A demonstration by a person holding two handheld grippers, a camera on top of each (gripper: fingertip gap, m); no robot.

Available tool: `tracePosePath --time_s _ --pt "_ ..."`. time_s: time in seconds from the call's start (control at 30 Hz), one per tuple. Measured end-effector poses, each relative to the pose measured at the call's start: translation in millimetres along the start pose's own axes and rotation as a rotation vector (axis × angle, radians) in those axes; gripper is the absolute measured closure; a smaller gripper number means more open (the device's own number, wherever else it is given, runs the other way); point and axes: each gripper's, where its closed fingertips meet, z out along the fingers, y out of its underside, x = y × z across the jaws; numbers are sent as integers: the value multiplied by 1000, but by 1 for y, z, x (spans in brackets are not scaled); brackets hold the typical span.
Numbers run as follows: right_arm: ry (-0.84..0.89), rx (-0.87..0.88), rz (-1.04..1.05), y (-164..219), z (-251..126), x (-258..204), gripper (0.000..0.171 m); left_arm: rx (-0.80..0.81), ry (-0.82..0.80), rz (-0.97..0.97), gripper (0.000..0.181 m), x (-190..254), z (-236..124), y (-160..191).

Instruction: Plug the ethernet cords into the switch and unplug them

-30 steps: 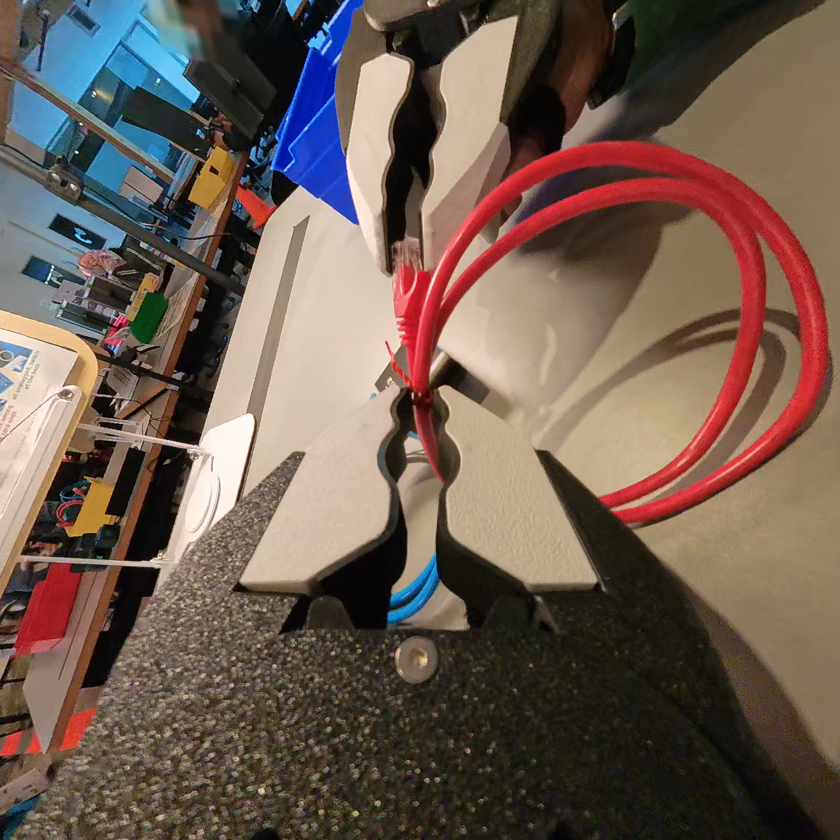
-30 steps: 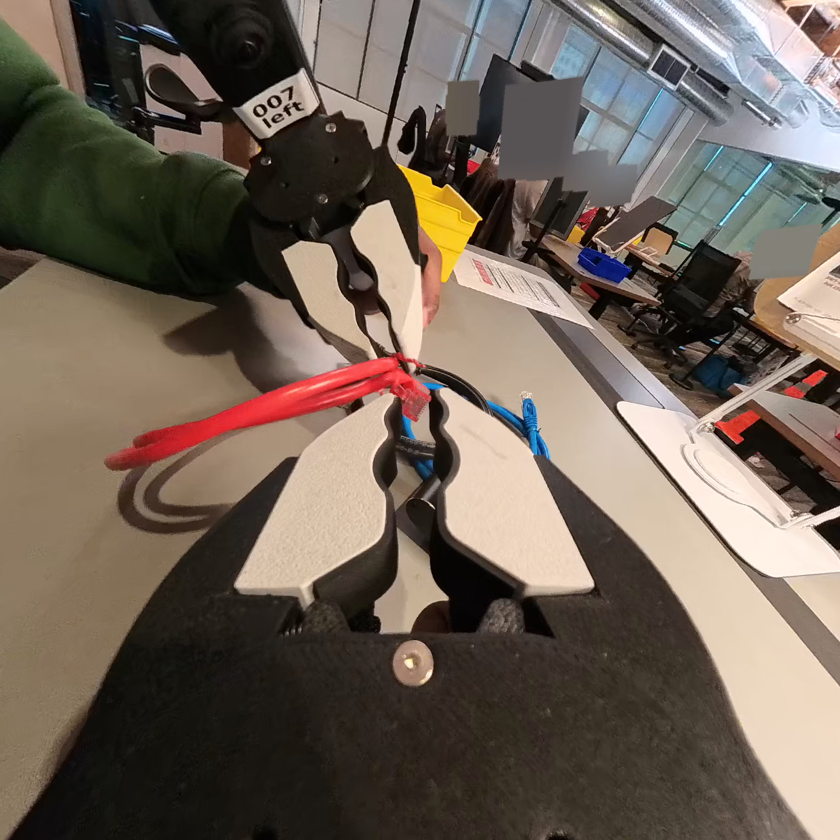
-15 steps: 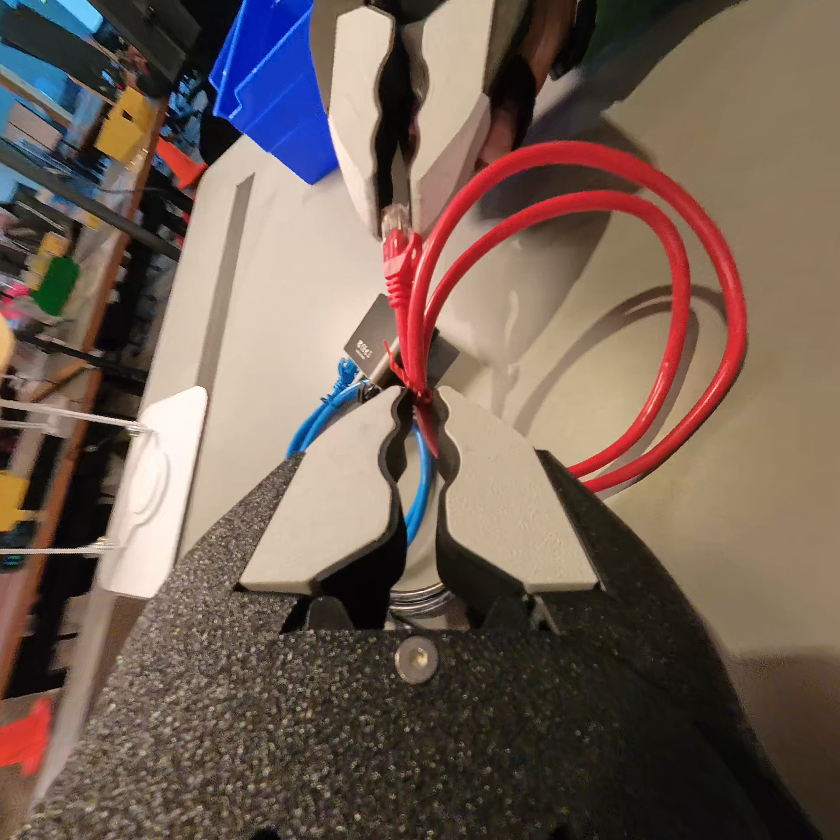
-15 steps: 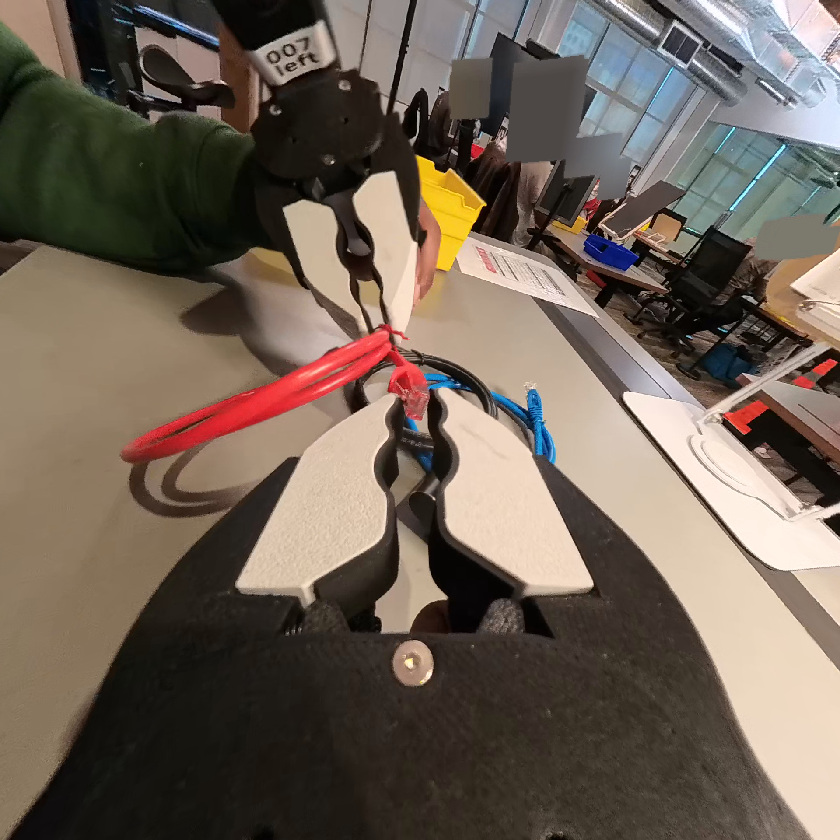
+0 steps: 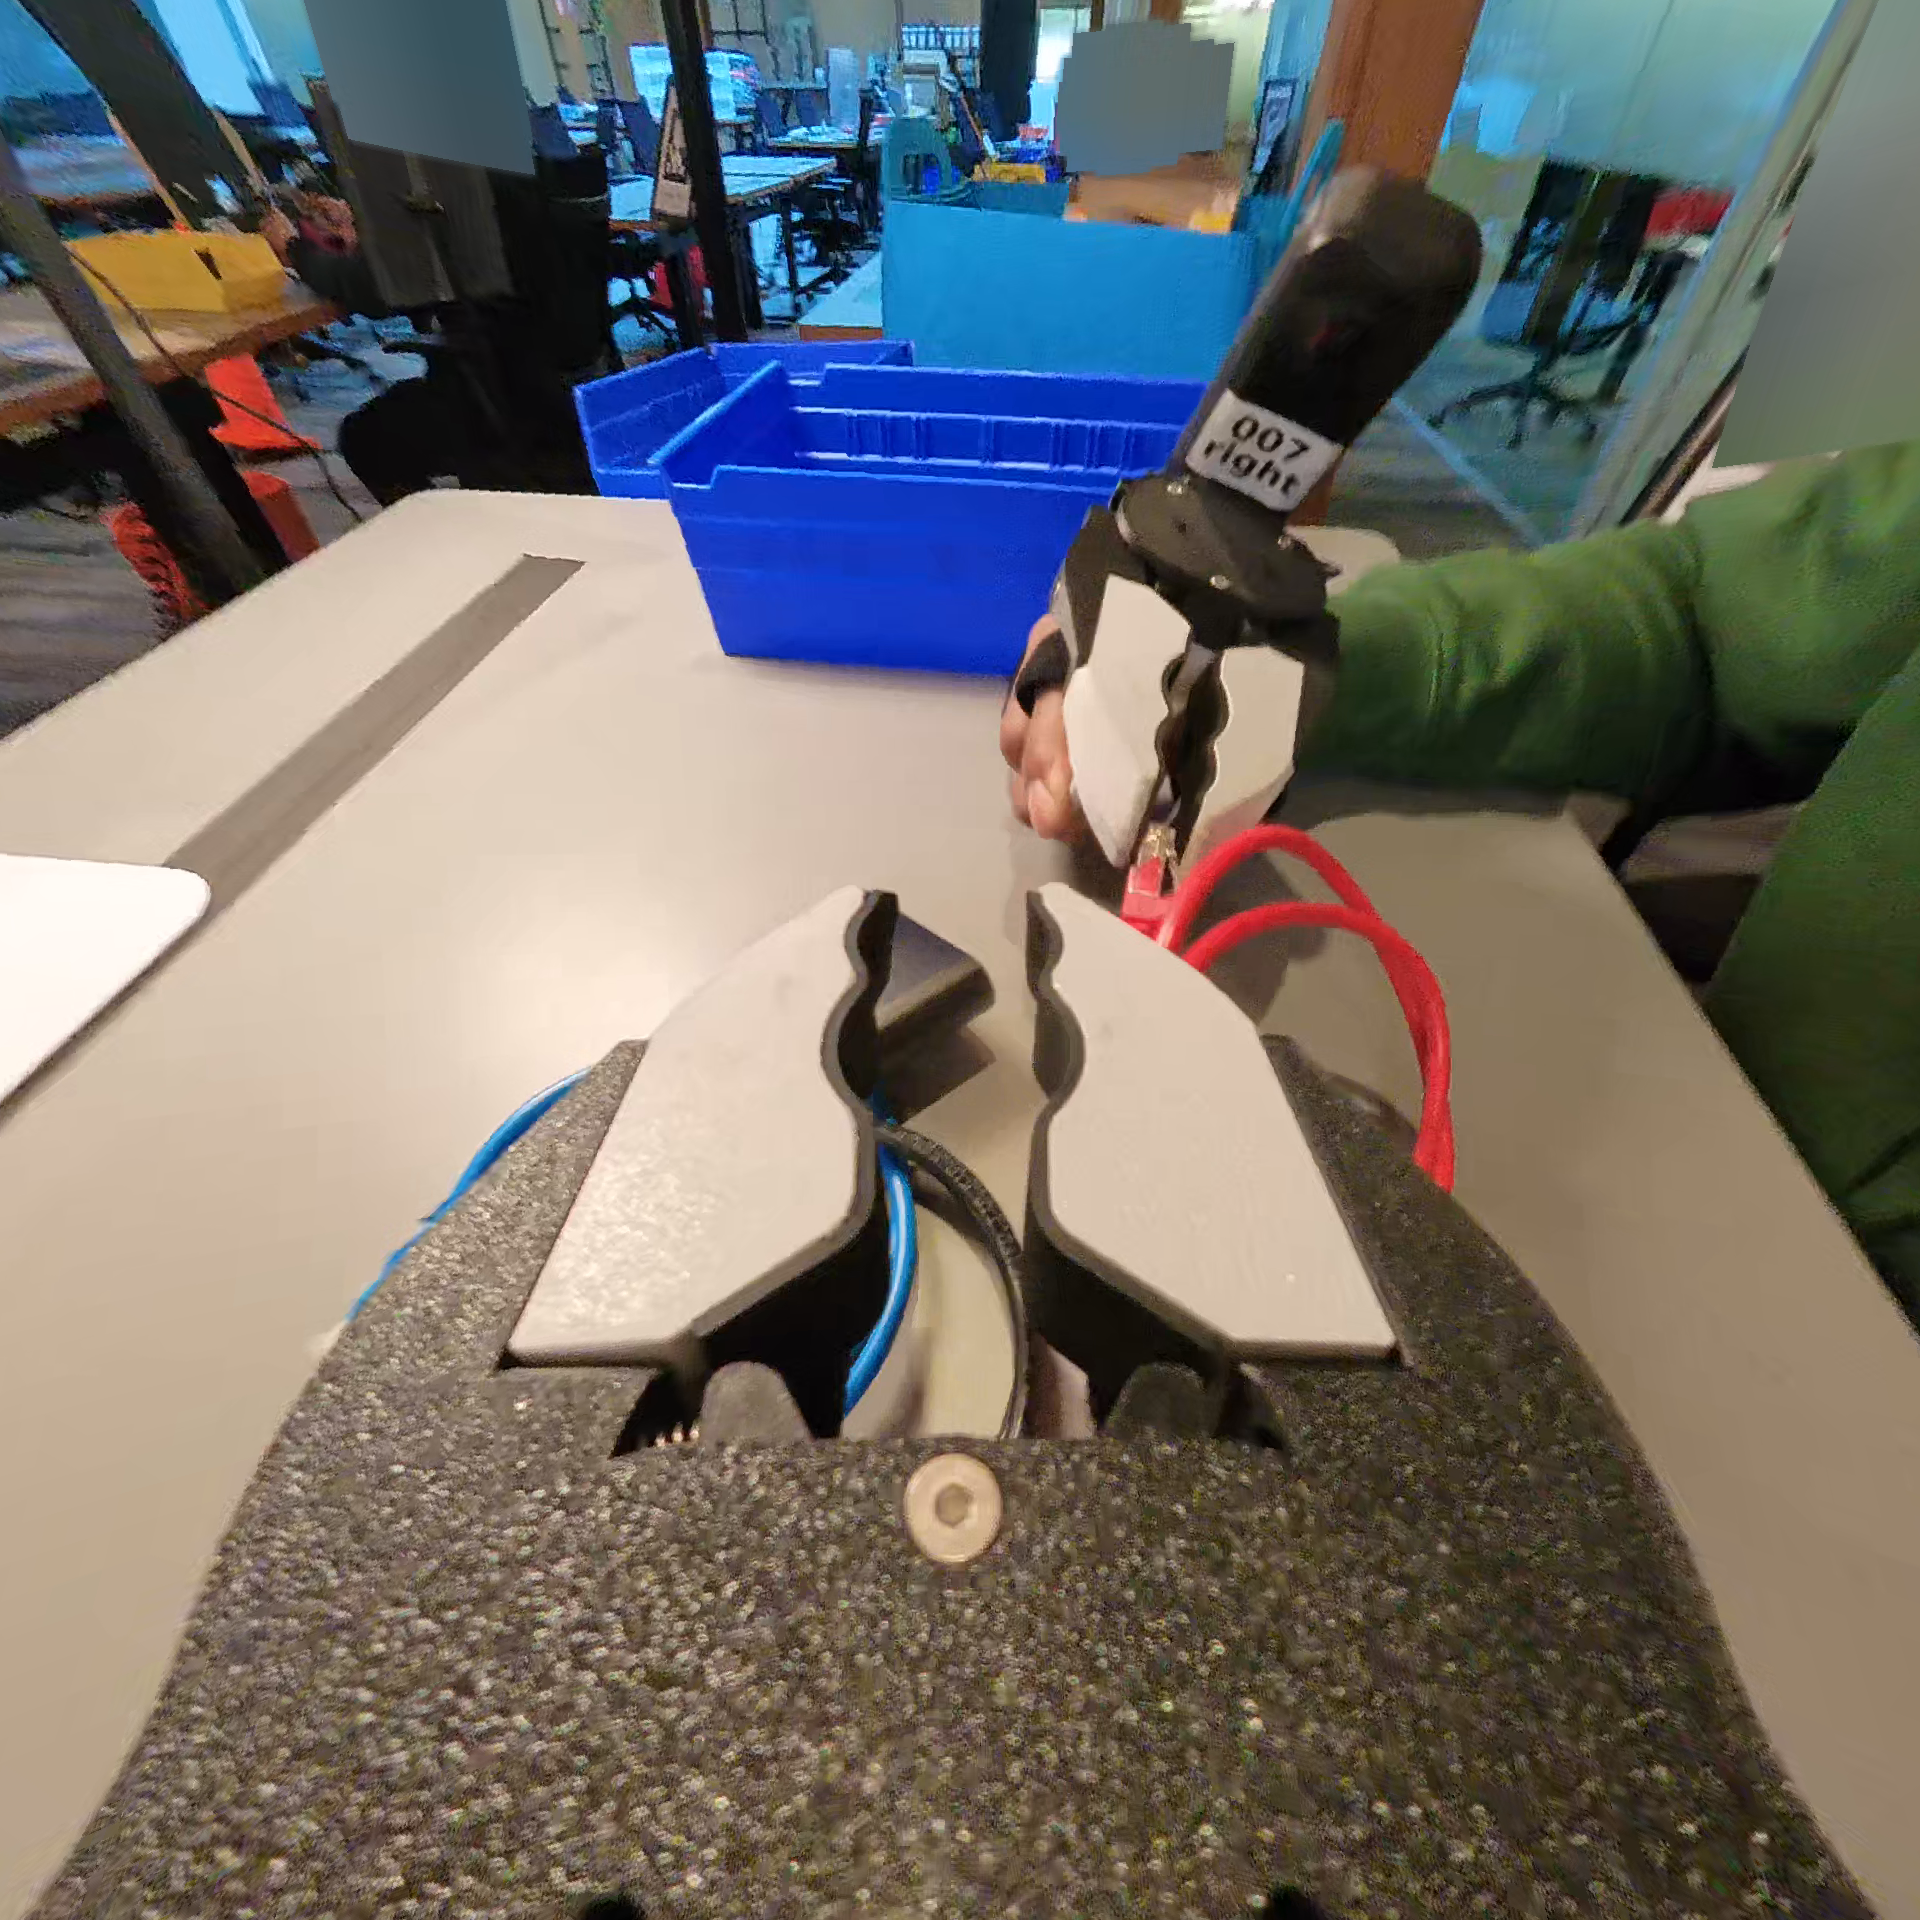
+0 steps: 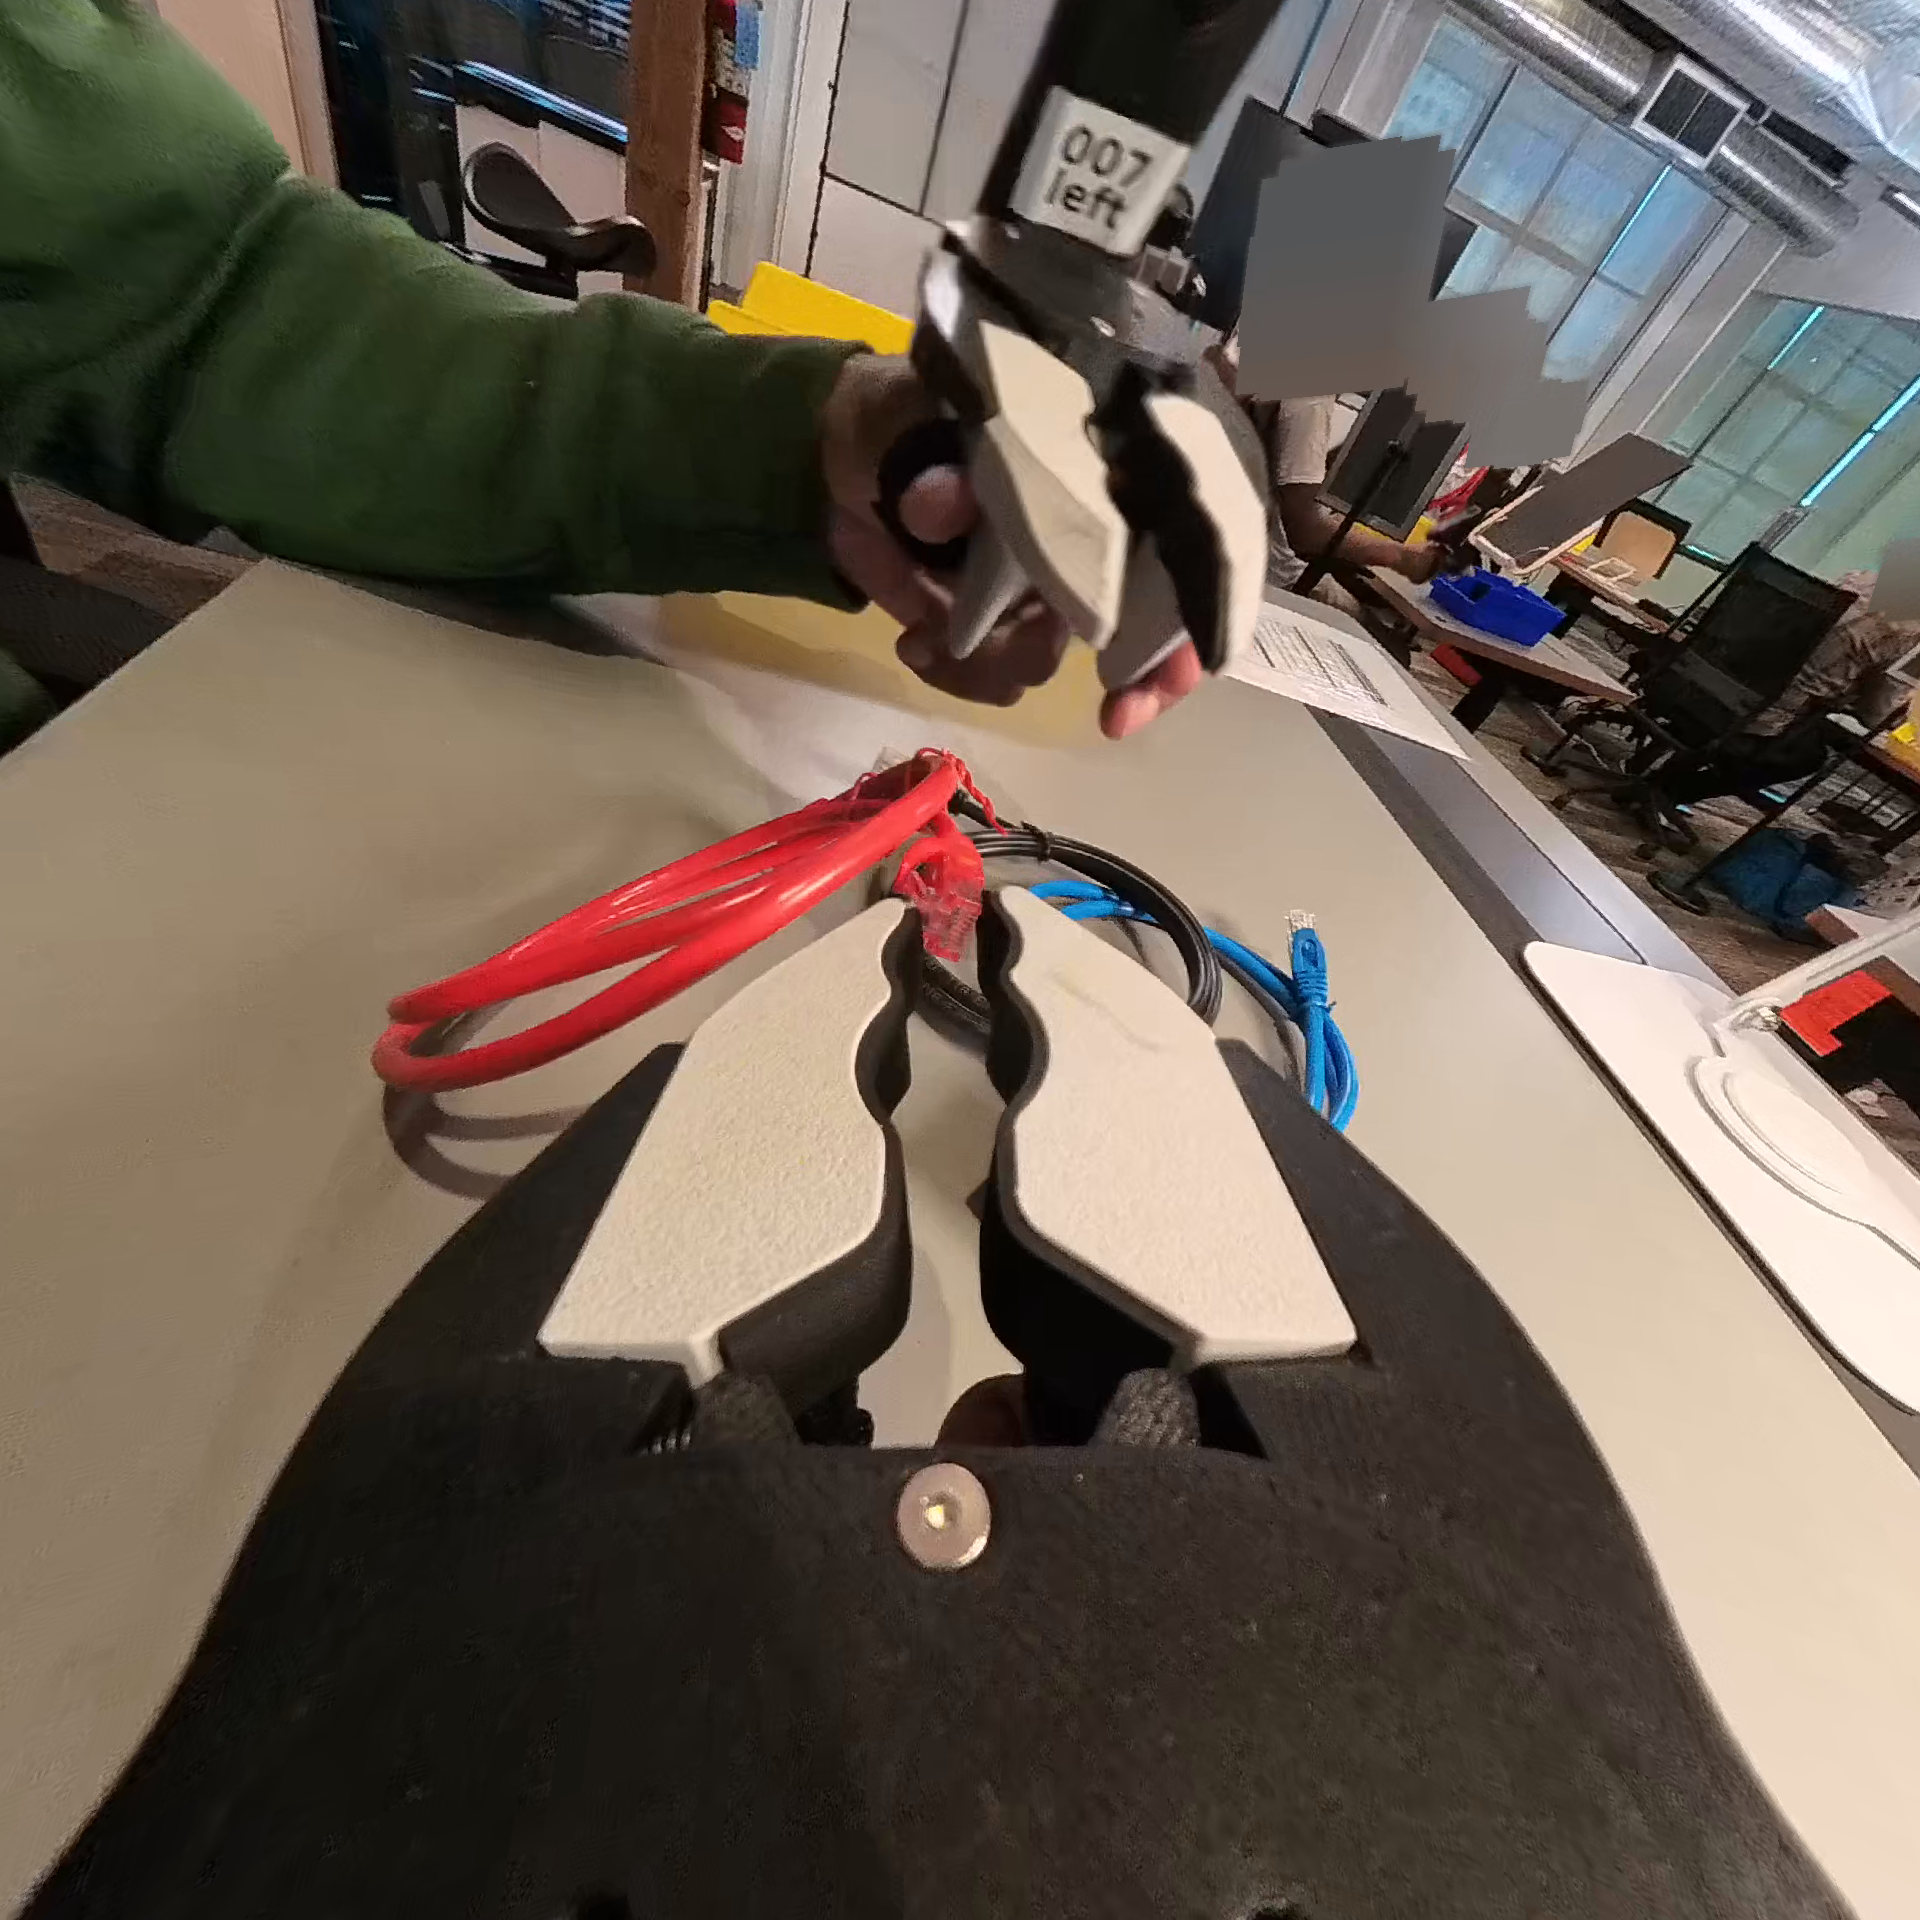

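**Red plug held, switch not yet engaged**

Right gripper (image 6: pixel 948 920) is clamped on the red cord's (image 6: pixel 665 925) plug. Left gripper (image 5: pixel 951 930) stands parted and empty, with the dark switch (image 5: pixel 925 977) just beyond its tips. Recommended: steady the switch with the left gripper, align the plug squarely, and press home.

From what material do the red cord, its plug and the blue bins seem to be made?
Red cord: likely a rubbery plastic jacket, glossy, since it shows highlights and bends in smooth loops.
Its plug, held in the right gripper: translucent red hard plastic by its look.
Blue bins: rigid moulded plastic, slightly shiny, with ribs along the inner wall.
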Motion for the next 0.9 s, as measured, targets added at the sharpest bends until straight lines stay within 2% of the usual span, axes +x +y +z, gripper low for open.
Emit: tracePosePath --time_s 0.2,0.3,0.4,0.53,0.67,0.8,0.9 --pt "-21 5 -6 -1 1 -4 161 -134 146 -115 154 15 36 30" --pt "-20 -10 3 1 -1 -2 161 -165 210 -117 163 30 34 34" --pt "-20 -3 20 1 -2 0 161 -184 255 -139 162 39 29 33" --pt "-46 -12 21 3 0 -5 161 -226 277 -143 163 48 31 40" --pt "-57 4 40 2 -1 -5 161 -198 282 -168 161 53 32 38" --pt "-77 9 46 2 1 -9 161 -194 262 -168 151 56 32 39" --pt "-93 26 61 0 1 -11 161 -171 276 -228 150 57 32 38"
